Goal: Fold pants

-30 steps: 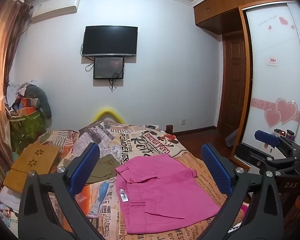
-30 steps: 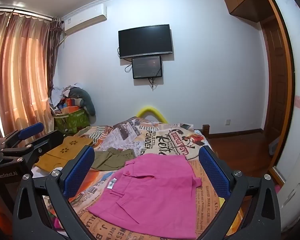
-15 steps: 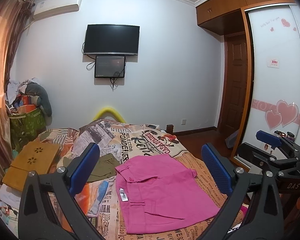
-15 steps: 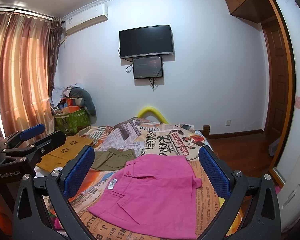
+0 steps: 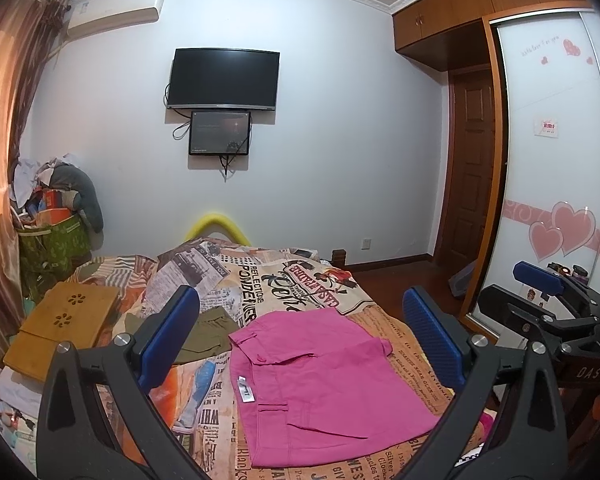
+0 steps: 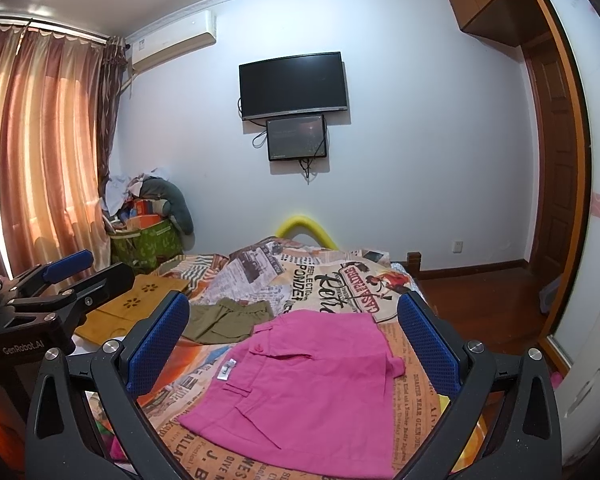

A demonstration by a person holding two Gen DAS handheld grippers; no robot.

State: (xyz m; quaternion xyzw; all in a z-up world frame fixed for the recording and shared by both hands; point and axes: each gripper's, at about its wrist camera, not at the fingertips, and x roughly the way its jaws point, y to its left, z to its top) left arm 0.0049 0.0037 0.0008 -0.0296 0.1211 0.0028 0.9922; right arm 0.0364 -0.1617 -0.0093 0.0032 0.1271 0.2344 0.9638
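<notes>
Right wrist view catches the curtains (image 6: 40, 152); left wrist view shows the heart-printed wardrobe door (image 5: 556, 184) instead. Pink pants (image 5: 324, 384) lie flat on the bed (image 5: 400, 332), olive shorts (image 5: 208, 332) just beside them. Left gripper (image 5: 300, 344) and right gripper (image 6: 296, 344) both hover spread wide, holding nothing.

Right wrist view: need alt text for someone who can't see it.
Pink pants lie flat on a bed with a newsprint-pattern cover, framed between the open blue-padded right tongs, which hold nothing. Olive shorts lie beyond them to the left, the open left tongs show at the left edge, and a dark TV hangs on the far wall.
</notes>
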